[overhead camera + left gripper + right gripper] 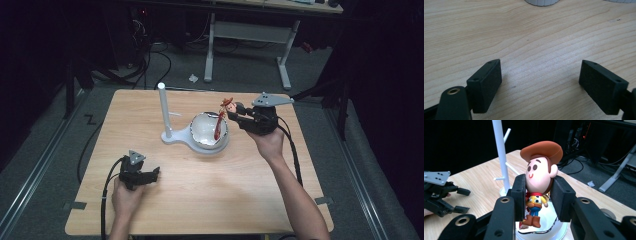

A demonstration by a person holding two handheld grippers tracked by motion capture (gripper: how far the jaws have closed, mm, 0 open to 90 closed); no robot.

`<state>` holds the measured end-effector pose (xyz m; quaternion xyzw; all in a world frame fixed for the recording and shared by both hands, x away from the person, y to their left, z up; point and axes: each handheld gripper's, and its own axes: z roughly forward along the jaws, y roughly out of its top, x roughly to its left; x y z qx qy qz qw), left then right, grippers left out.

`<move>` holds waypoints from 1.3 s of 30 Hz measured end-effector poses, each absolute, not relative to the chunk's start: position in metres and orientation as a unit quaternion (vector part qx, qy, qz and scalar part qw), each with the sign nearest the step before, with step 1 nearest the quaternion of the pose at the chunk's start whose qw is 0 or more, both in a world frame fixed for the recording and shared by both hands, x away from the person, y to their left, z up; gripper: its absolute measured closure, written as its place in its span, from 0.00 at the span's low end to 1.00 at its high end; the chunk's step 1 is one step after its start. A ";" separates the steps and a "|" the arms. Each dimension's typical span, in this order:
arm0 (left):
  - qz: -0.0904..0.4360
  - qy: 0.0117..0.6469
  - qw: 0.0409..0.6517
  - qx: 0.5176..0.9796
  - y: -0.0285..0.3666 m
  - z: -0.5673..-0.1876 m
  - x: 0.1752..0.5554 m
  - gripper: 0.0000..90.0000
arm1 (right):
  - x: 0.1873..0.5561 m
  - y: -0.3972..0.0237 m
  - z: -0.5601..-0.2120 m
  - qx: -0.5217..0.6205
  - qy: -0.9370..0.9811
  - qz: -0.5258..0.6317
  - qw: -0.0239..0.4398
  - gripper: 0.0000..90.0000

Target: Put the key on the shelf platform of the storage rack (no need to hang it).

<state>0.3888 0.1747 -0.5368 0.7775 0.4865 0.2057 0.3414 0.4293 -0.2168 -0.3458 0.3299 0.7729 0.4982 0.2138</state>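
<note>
1. 1 wooden table [200, 200], light grain, carries everything here.
2. White stand [172, 134] near table centre: tall upright pole with short side pegs, flat base spreading to the right under the bowl.
3. White bowl [204, 129] sits on the stand's base, just right of the pole; a red strap hangs over its right rim into it.
4. Right gripper [537, 197] is held up at the bowl's right edge, jaws clamped on the cowboy figure.
5. Left gripper [156, 173] rests low over the table's near-left area, well apart from the stand; jaws wide, nothing between them, bare wood beneath.
6. Cowboy figure [539, 180]: brown hat, big head, yellow shirt, blue trousers, brown boots. Pads squeeze both sides of its head; it hangs upright above the bowl, boots just over the rim.
</note>
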 end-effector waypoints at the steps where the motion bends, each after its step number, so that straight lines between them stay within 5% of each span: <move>1: 0.206 0.486 0.341 0.778 0.175 -0.537 0.389 0.21 | 0.430 -0.216 -0.347 0.332 0.774 0.496 0.214 0.74; 39: 0.206 0.487 0.342 0.777 0.175 -0.537 0.389 0.21 | 0.463 -0.189 -0.407 0.361 0.804 0.446 0.155 0.74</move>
